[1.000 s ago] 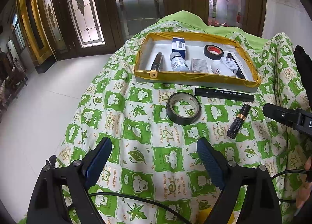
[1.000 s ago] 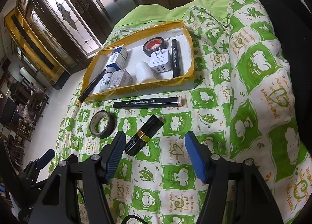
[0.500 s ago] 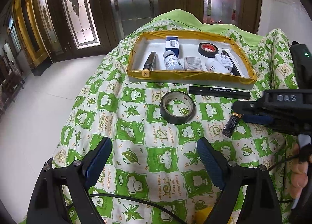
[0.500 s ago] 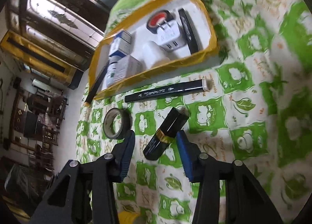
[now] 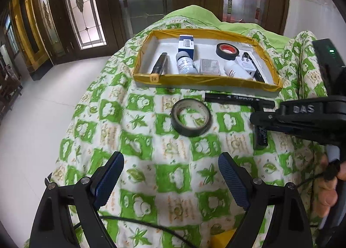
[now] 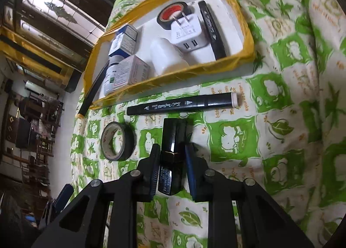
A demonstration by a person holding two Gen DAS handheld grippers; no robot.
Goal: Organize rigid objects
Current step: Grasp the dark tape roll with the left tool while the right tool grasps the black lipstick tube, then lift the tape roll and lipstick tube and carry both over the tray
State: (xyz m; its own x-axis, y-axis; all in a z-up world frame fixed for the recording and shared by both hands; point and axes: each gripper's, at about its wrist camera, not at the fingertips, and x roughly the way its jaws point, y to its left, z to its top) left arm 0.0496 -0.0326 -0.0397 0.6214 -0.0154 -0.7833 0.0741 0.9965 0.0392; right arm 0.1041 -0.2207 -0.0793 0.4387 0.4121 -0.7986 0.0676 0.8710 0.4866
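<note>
A black lipstick tube with a gold band (image 6: pixel 173 157) lies on the green patterned cloth. My right gripper (image 6: pixel 172 157) is shut on it, pads on both sides; the tube also shows in the left wrist view (image 5: pixel 260 136) under that gripper (image 5: pixel 262 117). A black marker (image 6: pixel 183 103) and a black tape roll (image 6: pixel 117 141) lie beside it. The yellow-edged tray (image 6: pixel 173 74) behind holds a charger, bottles, boxes, a red-core tape roll and pens. My left gripper (image 5: pixel 170 172) is open and empty, low over the cloth in front of the tape roll (image 5: pixel 191 117).
The cloth-covered surface drops off to a white tiled floor (image 5: pixel 32 118) on the left. Wooden doors with stained glass (image 5: pixel 86 10) stand behind the tray (image 5: pixel 205 79). A dark garment or device (image 5: pixel 326 64) sits at the far right.
My right gripper moved down over the lipstick tube and closed on it; the tube now points straight along the fingers. My left gripper stayed open and nearly still.
</note>
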